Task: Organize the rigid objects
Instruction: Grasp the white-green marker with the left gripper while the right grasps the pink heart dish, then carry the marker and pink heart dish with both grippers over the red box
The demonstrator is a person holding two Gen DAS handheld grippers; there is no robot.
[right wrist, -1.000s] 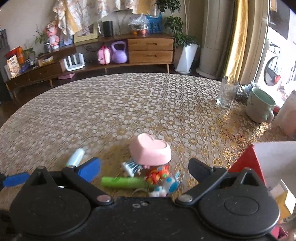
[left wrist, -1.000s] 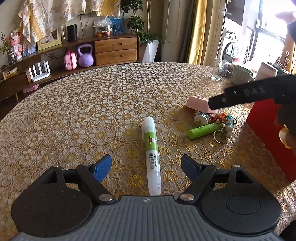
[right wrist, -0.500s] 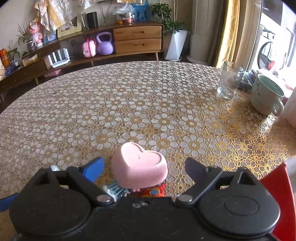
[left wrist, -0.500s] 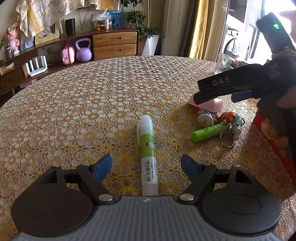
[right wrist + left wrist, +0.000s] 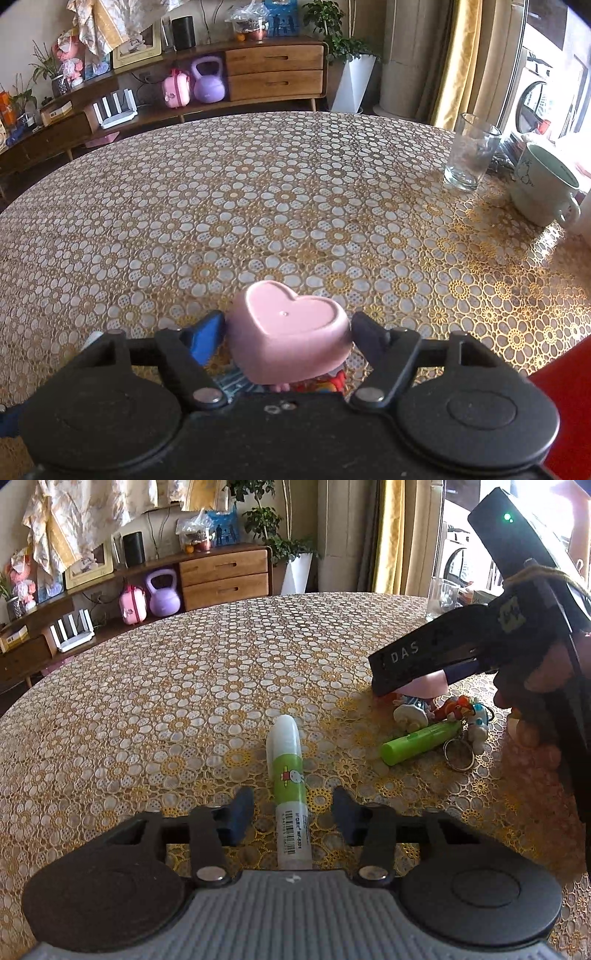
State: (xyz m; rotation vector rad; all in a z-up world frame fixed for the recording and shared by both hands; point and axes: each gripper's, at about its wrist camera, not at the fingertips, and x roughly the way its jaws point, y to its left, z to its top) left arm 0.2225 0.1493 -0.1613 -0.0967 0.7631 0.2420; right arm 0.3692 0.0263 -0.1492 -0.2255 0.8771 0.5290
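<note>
I am at the grabbing step, with both tools down on the table and closing on two things at once.

My right gripper has just been closing around the pink heart, low in the middle of the right view. The blue finger sits against the heart's left side and the black one is right at its right side. I think it is gripped or very nearly so, but I cannot tell if it is tight.

My left gripper has also just been closing. The glue pen lies between its fingers, low in the middle of the left view, pointing away from me. There are gaps on both sides, so it is not held yet.

Next I think I should squeeze both shut, then lift slowly. The pen is round and may roll or slip.

Things in the way: the heart sits on a small pile. In the left view, at the right, I see the green tube, the little toys and a key ring. They could get dragged along. The red box is at the lower right of the right view. The glass and mug stand well away, at the upper right.
</note>
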